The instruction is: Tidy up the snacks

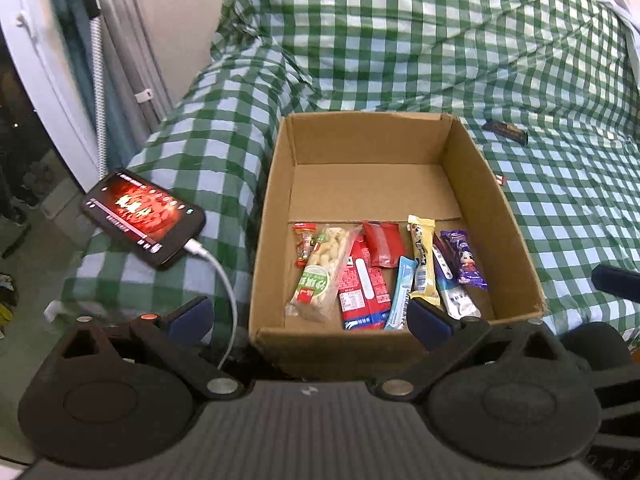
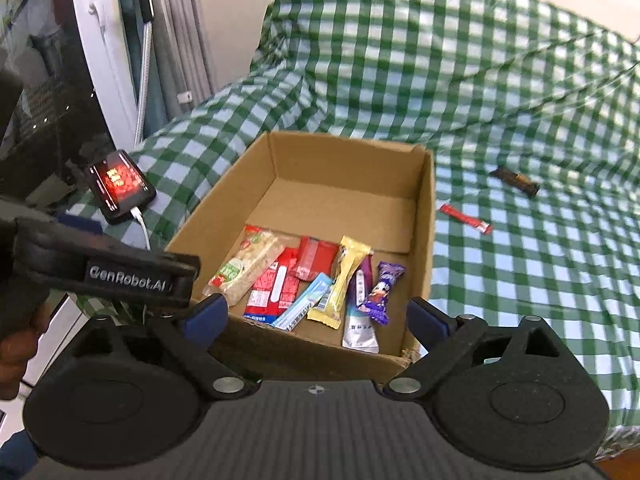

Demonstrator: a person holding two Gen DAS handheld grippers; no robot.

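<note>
Cardboard box (image 1: 276, 216), glossy snack wrappers (image 1: 362, 280) inside, checked cloth (image 1: 400, 40), both hand-held grippers (image 1: 310, 314) (image 2: 318, 314) wide, empty.

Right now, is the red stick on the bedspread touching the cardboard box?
Apart. Right wrist view shows checked bedspread between the red stick and the cardboard box.

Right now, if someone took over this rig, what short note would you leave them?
Left tool: open, empty, at the near wall of the cardboard box.
Right tool: open, empty, over the box's near edge.
Done: a row of snacks lies in the box's near half, among them the peanut pack and the purple wrapper.
Left: the red stick and the dark bar lie on the checked cover, right of the box.
</note>
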